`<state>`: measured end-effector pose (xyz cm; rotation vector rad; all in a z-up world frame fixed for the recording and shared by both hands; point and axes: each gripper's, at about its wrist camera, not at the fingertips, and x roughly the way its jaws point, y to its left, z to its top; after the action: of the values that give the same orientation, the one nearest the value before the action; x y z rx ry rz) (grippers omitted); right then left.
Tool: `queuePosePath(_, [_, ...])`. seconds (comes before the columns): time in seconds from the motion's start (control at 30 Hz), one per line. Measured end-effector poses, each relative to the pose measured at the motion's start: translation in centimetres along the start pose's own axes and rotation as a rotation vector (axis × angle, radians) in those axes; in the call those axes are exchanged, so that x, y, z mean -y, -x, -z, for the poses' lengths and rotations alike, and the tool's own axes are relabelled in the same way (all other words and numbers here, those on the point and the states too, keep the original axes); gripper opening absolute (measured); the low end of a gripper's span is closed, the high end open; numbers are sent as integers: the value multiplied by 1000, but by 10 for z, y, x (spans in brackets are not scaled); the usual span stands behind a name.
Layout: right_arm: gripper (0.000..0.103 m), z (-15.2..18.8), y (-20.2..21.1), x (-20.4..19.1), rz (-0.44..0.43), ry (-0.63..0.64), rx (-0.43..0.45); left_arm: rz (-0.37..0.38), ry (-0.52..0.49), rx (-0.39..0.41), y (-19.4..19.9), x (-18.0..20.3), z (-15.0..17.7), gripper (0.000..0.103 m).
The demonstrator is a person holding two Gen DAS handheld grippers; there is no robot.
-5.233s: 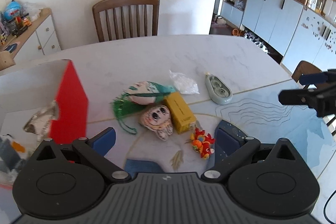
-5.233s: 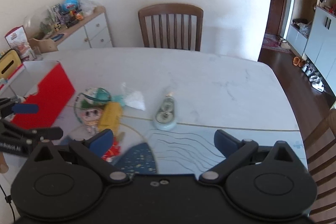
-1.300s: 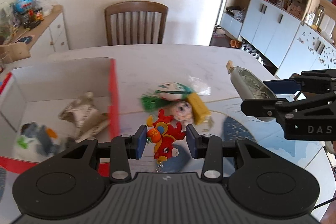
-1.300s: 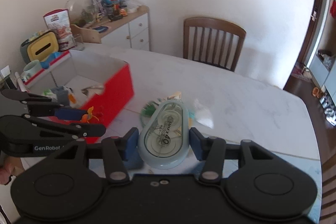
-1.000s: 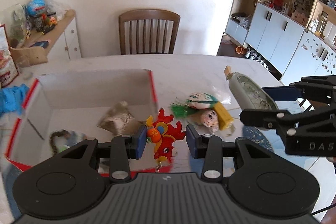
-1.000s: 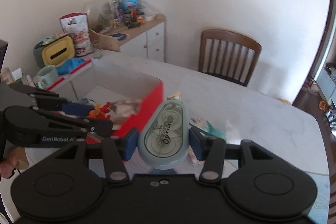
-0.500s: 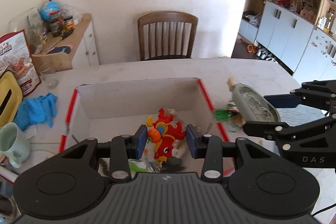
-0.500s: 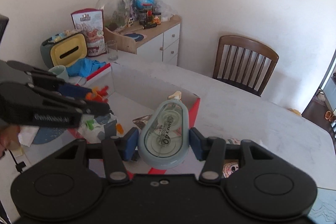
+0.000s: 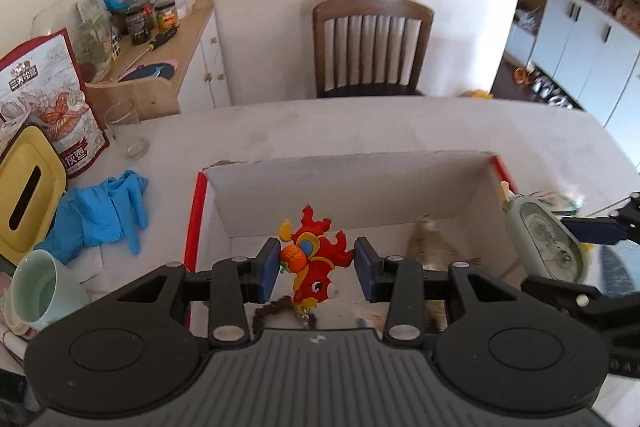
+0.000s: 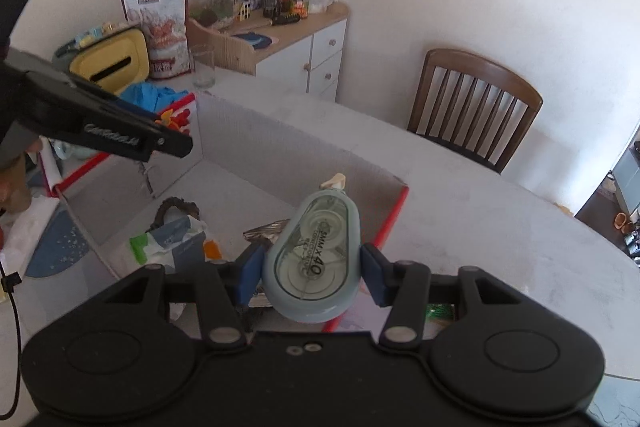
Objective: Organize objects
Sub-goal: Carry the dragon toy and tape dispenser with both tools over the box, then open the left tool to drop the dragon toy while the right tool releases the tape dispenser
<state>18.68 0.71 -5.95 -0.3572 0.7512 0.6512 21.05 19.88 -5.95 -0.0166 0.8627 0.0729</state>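
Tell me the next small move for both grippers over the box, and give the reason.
Probably open both and drop the loads. The left hand-held gripper holds the red dragon charm over the inside of the red-edged box, and the right hand-held gripper holds the correction tape above its near corner, so easing that one slightly inward first seems safer.

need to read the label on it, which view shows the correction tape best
The right wrist view: the correction tape faces the camera, label readable, clamped in the right hand-held gripper. The left wrist view catches it only at the right edge, tilted and partly behind the gripper's finger.
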Motion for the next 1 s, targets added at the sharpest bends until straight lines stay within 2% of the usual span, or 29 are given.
queuePosePath(0.23, [51,-3,-33,-20,-27,13,-42,-26,-73,-67,-45,4,5,39])
queuePosePath(0.4, [51,-3,-53,-33,-64,37,-94,-13,-106,-125,-68,5,8,39])
queuePosePath(0.67, [51,5,-69,-47,-82,80,-133,3,-131,-192,-87,7,11,39])
queuePosePath(1.0, [52,7,-81,-41,-106,23,-178,24,-133,-300,-106,8,11,40])
